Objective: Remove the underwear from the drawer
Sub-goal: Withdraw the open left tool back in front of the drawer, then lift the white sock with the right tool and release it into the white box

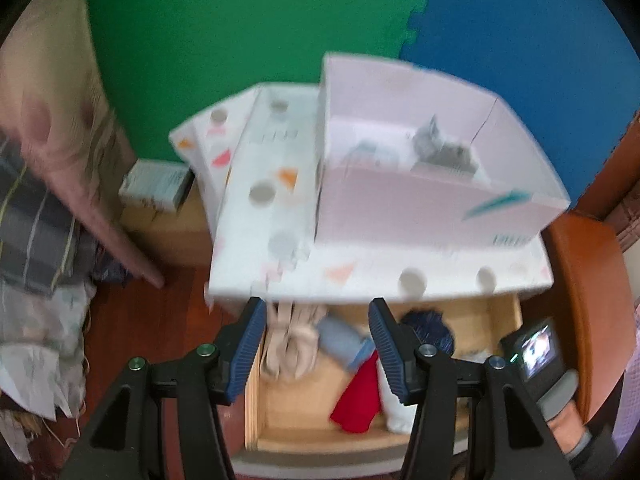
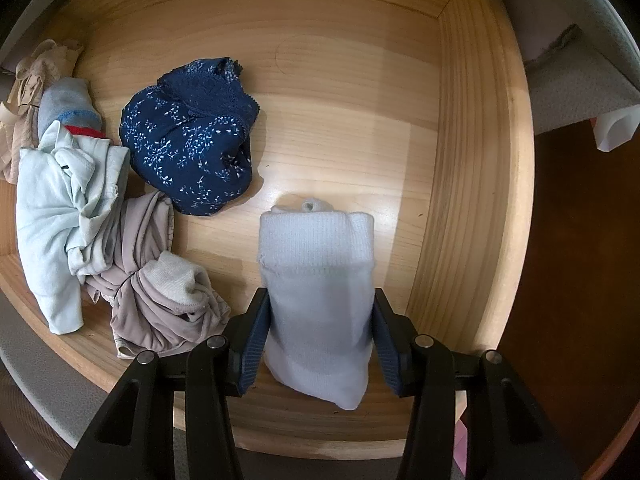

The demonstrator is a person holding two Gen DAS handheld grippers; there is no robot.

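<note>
Gripping one white sock [image 2: 320,304], right claw [image 2: 320,336] inside drawer [image 2: 460,160].

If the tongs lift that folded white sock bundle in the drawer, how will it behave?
The white sock bundle is soft ribbed knit, so it will probably squash between the right tongs and sag at its free end. It looks light. The folded cuff may keep it together, and knit on ridged pads seems unlikely to slip.

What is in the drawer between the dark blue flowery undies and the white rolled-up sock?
Nothing: in the right wrist view only bare light wood drawer floor lies between the dark blue flowery underwear and the white rolled-up sock.
</note>
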